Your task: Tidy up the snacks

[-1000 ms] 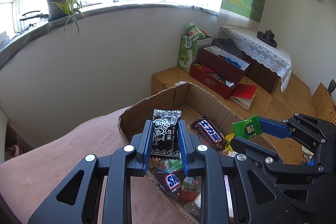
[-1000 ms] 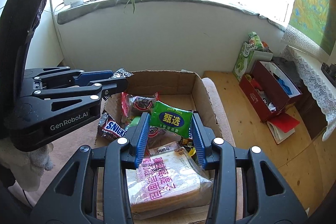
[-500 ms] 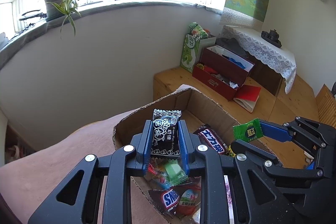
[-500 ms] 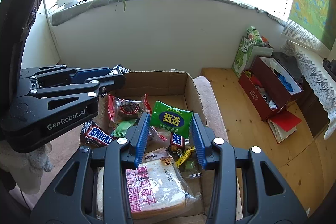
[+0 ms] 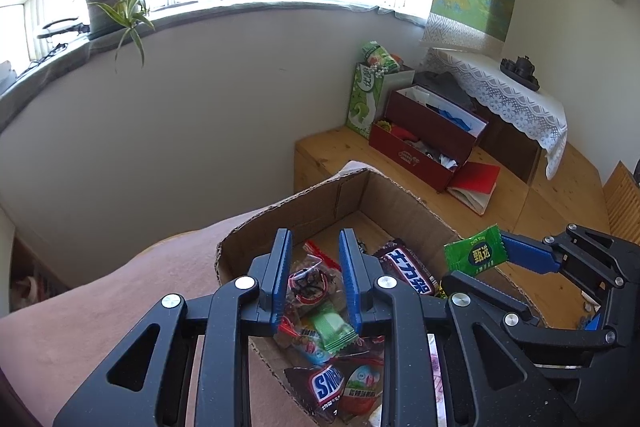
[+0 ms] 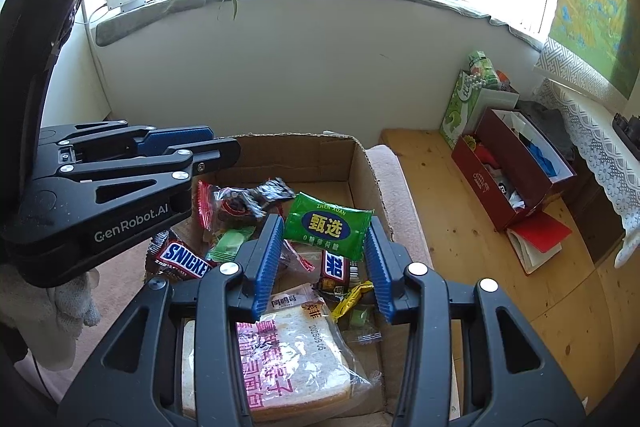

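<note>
Open cardboard box [image 6: 362,163] is stuffed with snacks: bagged sliced bread [image 6: 296,359] at 6 o'clock, Snickers bar [image 6: 182,261] at 9, clear red-edged packet [image 6: 236,205] near 11. A green sachet [image 6: 330,225] sits pinched flat, above the pile.

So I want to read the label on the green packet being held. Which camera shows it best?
The right wrist view: the green packet faces the camera flat between the right claw, its label fully visible. The left wrist view shows the same packet only small, off to the side and tilted at the claw's tip.
</note>
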